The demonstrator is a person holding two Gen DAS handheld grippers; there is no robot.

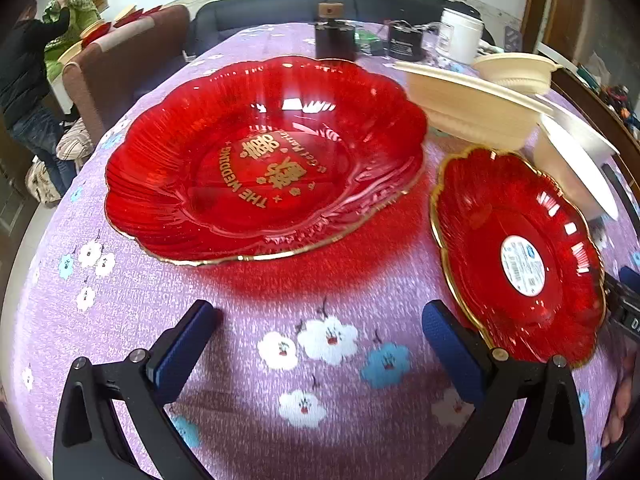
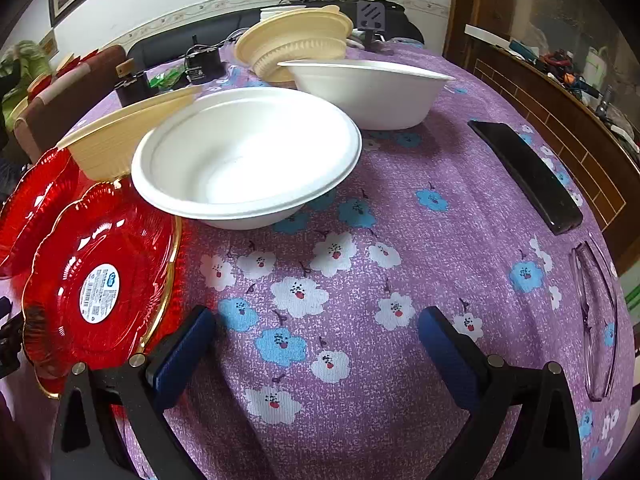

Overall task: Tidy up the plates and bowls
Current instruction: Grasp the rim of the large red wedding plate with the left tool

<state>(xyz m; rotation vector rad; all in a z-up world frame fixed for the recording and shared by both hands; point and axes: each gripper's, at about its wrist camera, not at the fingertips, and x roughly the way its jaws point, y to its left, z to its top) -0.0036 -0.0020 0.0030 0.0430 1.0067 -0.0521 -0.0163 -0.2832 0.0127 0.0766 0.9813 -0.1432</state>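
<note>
Hovering over the desk (image 1: 248, 360) right now, both tongs are spread wide and gripping nothing. The left tongs (image 1: 320, 320) sit above a bare patch of the purple flowered cloth, pointing toward the big plate (image 1: 264, 160), a red scalloped one with a gold rim and gold "THE WEDDING" lettering in the middle. It lies flat on the cloth, well clear of the tips.

Just beside the left tongs' right-hand finger is the small plate (image 1: 516, 256), also red with a gold rim and a white round sticker at its centre. In the right wrist view that small plate (image 2: 100, 276) is at the far left, and its edge passes behind the left-hand finger of the right tongs (image 2: 316, 322); can't tell if they actually touch.

Bowls are further back. A white bowl (image 2: 244, 156) sits upright just past the small plate, its rim overlapping the plate's edge in view. Behind it to the left is a cream bowl (image 2: 116, 140), tilted. Another white bowl, the far bowl (image 2: 368, 92), stands behind, and a stack of cream bowls (image 2: 296, 44) is behind that.

Off to the right on the cloth are a dark phone (image 2: 524, 172) and a pair of clear glasses (image 2: 596, 320) near the desk edge.
</note>
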